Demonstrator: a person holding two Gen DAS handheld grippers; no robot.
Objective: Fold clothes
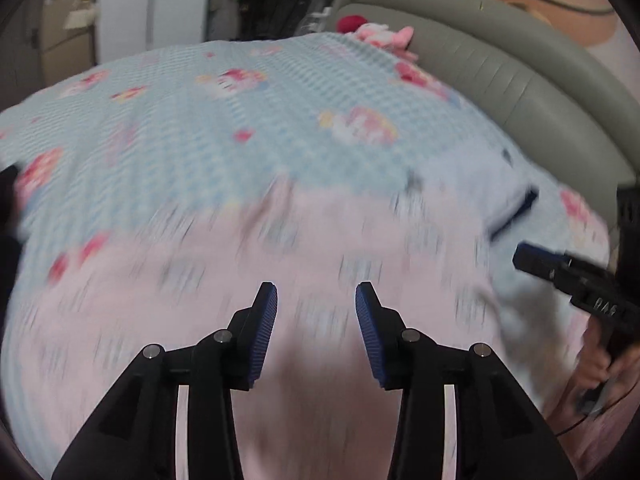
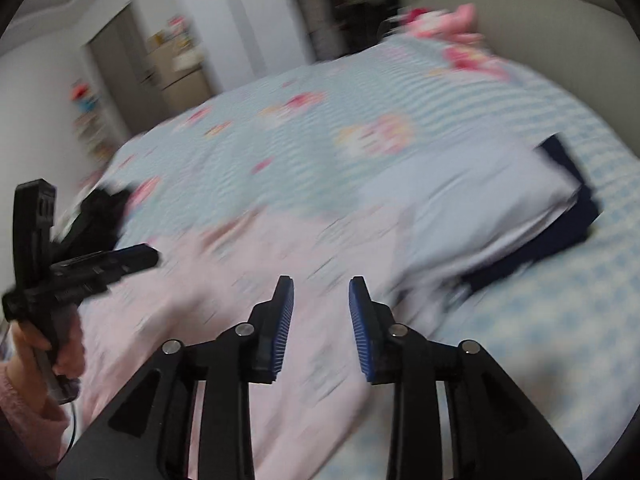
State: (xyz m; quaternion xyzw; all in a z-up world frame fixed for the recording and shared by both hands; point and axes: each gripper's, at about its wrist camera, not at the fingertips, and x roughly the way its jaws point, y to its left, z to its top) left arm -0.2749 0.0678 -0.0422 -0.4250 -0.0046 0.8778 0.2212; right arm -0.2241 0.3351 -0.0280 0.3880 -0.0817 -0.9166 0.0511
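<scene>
Both the left gripper [image 1: 316, 296] and right gripper [image 2: 320, 288] hang with jaws apart, holding nothing, just above the pink garment [image 1: 320, 240] spread directly below them. Ahead and right of the right gripper lies a folded pile [image 2: 480, 208] on the blue bedspread [image 2: 320, 128]. Any pinch should probably take one edge layer only, both tools level.

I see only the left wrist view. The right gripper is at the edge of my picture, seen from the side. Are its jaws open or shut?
Observer: Open. In the right wrist view the right gripper holds nothing, over the pale pink patterned garment.
Operator: What is the dark strip beyond the pink cloth?
Observer: A dark navy folded garment, lying under a pale lilac folded garment.
Operator: What holds my gripper?
Observer: A hand in a fuzzy pink sleeve grips the handle of the left gripper.
</scene>
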